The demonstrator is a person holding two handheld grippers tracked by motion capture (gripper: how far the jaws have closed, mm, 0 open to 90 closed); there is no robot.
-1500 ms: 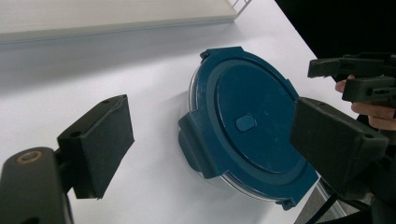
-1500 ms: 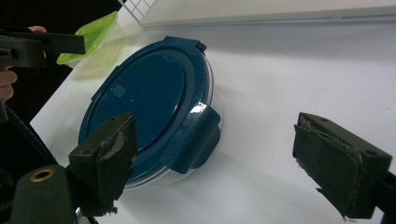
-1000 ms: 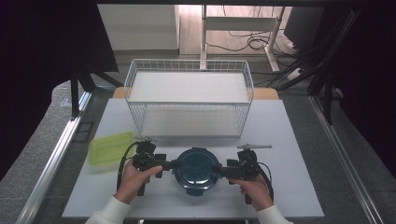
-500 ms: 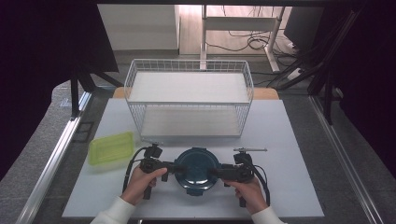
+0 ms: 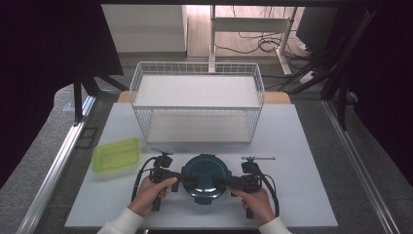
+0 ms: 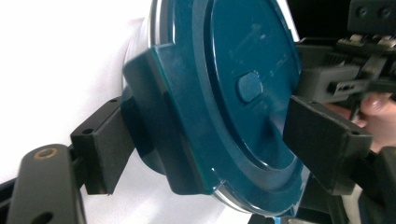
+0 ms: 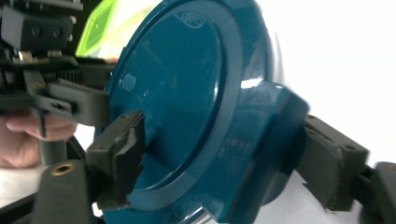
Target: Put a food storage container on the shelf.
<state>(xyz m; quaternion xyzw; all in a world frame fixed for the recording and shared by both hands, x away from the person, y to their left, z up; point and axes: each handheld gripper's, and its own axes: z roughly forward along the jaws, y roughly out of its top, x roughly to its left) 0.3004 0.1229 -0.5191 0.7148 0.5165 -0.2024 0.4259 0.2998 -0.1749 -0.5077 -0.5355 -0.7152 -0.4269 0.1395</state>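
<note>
Before white wire basket (image 5: 197, 105) on white tabletop (image 5: 302, 195) — round dark-teal plastic lidded container (image 5: 204, 177), near table's front edge. Stiff, smooth, likely light and slippery; side lid tabs best for grip. Left gripper (image 5: 187, 179) and right gripper (image 5: 221, 183) each closing astride opposite tab, pads at plastic — firm clamp unclear. Lime-green rectangular lid (image 5: 116, 154) left of basket's front corner.

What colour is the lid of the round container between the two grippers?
The lid is dark teal blue, one plain colour with no pattern. The left gripper view shows it best.
</note>
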